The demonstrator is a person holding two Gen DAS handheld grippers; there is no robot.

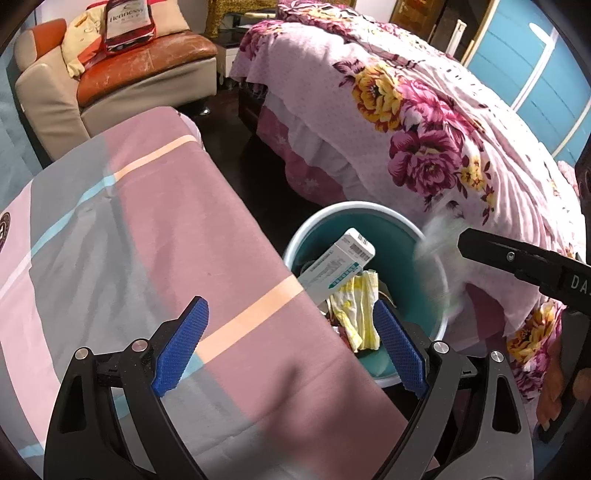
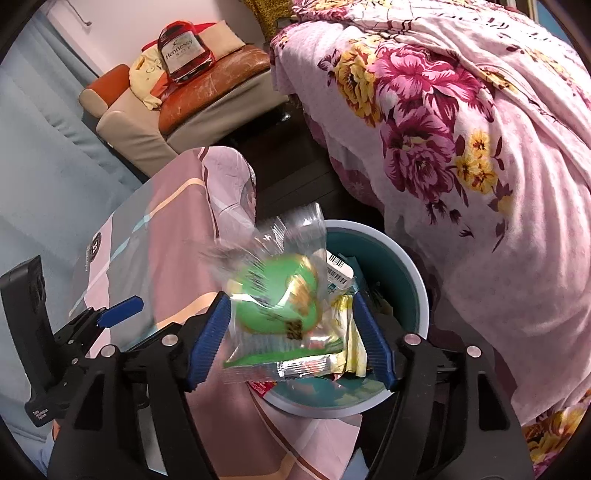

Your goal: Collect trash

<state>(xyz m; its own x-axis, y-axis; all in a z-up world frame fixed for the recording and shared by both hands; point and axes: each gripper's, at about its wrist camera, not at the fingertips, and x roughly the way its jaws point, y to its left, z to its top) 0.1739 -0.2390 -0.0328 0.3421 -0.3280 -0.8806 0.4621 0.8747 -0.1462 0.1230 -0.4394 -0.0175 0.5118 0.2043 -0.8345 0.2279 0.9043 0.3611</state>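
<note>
A teal bin with a white rim (image 2: 424,295) stands on the floor between a cloth-covered table and a bed. In it lie a white barcoded box (image 1: 340,262) and a crumpled yellow wrapper (image 1: 354,310). My right gripper (image 2: 291,297) hangs over the bin, open. A clear wrapper with a round green label (image 2: 277,299) sits loose and motion-blurred between its blue pads. In the left wrist view that wrapper is a grey smear (image 1: 436,254) beside the right gripper's finger (image 1: 498,253). My left gripper (image 1: 290,306) is open and holds nothing, over the table edge and the bin.
The table under a pink and grey cloth (image 1: 147,240) borders the bin on the left. A bed with a floral cover (image 1: 406,129) crowds it on the right. Dark floor (image 1: 229,147) runs back to a sofa (image 1: 147,62) bearing a bottle-shaped cushion (image 1: 127,22).
</note>
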